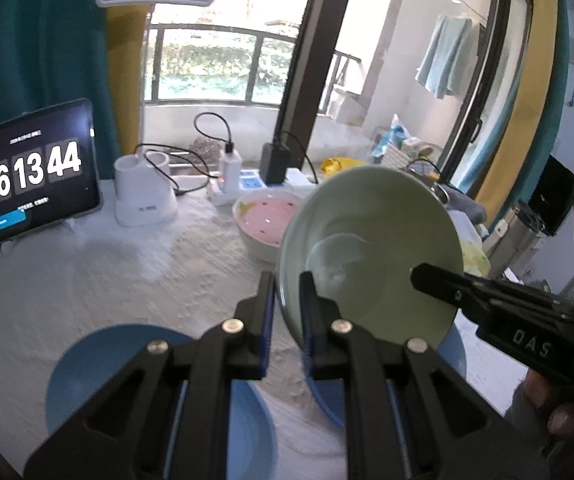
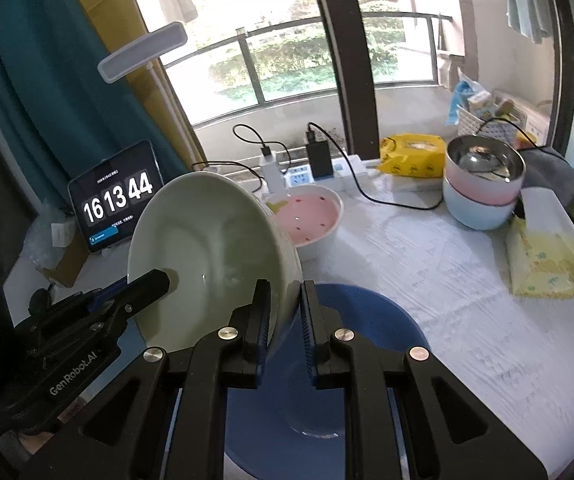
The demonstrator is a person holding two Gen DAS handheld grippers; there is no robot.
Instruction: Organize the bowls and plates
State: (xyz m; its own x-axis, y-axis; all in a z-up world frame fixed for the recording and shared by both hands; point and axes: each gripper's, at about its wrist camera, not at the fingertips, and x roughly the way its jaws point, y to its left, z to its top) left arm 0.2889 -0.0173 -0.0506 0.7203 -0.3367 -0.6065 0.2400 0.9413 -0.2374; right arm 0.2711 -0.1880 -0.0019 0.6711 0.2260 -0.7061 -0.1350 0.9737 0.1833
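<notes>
The table, under a white textured cloth, was the largest thing shown, and its near edge was cut off in both views. One window with a railing filled the background, overexposed in its upper panes. Two blue plates lay on the cloth: one at lower left in the left wrist view, and one below the grippers in the right wrist view, each largely hidden by gripper linkage. One pale green bowl was held off the table, tilted with its inside toward the cameras, above the second blue plate and in front of one pink-lined bowl resting on the cloth. The left gripper was clamped on the green bowl's left rim, one finger on each side of the wall; the right gripper was clamped likewise on the opposite rim. A stack of three bowls stood at the right: light blue lowest, pink in the middle, and a steel one on top holding a utensil too indistinct to name. One tablet showed the digits 16 13 44; its smaller text was illegible. One white lamp, one power strip with two plugged chargers, one yellow packet and one tissue pack completed the scene.
</notes>
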